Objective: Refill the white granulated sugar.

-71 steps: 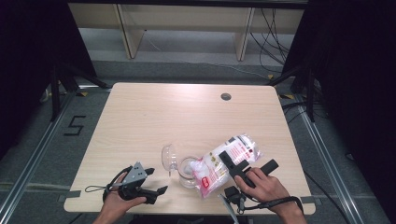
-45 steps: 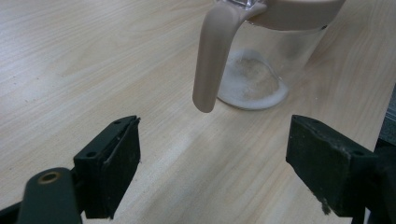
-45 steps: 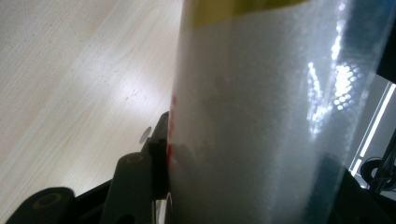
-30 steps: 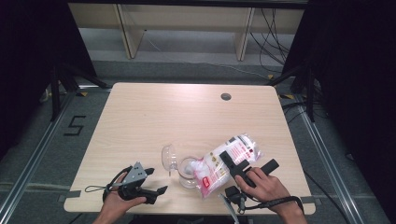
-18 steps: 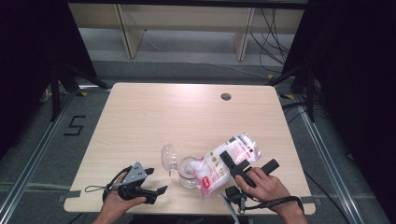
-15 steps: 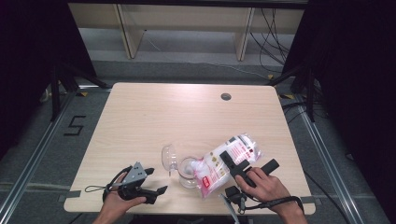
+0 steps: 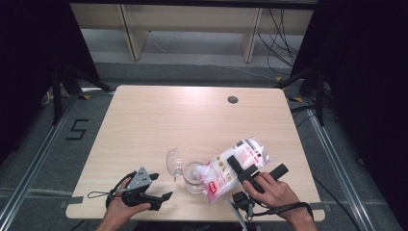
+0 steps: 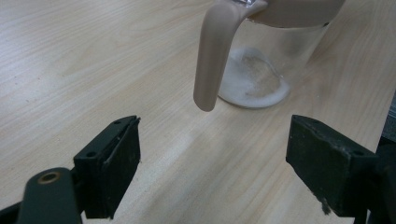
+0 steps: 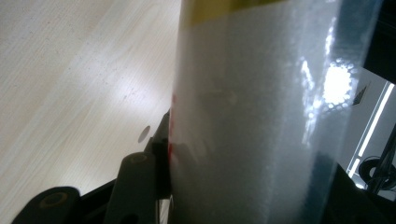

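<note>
Two grippers are sharing the job: the right gripper [image 7: 240, 169] is clamping the tilted bag [image 7: 231, 168] over the jug [image 7: 192, 175], seemingly pouring, while the left gripper [image 7: 156, 187] is waiting wide near-left.

A: The high view looks forward and down over the whole table [image 7: 159, 115].
B: Both gripper views sit low and close; the left gripper view shares the glass jug [image 8: 261, 56] [image 7: 192, 175].

Black two-jaw grippers, grey three-cornered plate, trailing black cables, bare forearms
</note>
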`<state>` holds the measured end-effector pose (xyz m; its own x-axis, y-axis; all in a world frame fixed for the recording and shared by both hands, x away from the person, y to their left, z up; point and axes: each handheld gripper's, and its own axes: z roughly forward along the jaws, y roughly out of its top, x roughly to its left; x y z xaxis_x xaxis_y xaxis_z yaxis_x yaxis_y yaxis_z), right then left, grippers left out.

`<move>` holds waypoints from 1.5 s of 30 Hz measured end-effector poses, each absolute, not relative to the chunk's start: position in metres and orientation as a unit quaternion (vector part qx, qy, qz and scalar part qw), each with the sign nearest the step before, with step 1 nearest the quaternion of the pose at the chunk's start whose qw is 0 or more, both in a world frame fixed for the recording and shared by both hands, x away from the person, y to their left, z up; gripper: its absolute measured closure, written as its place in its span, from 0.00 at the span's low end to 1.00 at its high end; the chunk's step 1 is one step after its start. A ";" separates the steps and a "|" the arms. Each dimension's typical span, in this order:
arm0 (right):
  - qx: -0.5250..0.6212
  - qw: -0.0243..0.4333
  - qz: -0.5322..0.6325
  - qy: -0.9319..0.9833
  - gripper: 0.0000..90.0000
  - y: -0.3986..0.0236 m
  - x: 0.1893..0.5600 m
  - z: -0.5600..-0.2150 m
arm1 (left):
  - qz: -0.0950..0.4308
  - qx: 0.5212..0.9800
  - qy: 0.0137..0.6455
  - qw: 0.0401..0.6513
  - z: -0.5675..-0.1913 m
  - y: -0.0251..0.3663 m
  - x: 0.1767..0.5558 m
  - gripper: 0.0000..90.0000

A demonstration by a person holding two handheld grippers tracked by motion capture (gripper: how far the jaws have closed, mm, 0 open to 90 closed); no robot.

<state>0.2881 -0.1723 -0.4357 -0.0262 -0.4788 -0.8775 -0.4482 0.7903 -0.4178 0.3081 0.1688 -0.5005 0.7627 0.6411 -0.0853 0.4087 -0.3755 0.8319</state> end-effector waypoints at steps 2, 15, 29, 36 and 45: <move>-0.324 0.619 -0.012 0.716 0.64 -0.172 0.288 -0.436 | 0.125 0.816 0.325 0.461 -0.501 0.168 0.308 0.19; -0.326 0.618 -0.015 0.715 0.64 -0.173 0.288 -0.436 | 0.125 0.816 0.324 0.462 -0.501 0.168 0.308 0.19; -0.325 0.618 -0.013 0.716 0.65 -0.173 0.288 -0.435 | 0.126 0.818 0.322 0.459 -0.500 0.169 0.308 0.19; -0.325 0.619 -0.014 0.715 0.65 -0.174 0.288 -0.435 | 0.126 0.820 0.321 0.458 -0.500 0.169 0.308 0.19; -0.326 0.617 -0.014 0.716 0.65 -0.174 0.288 -0.435 | 0.126 0.819 0.321 0.459 -0.500 0.169 0.308 0.19</move>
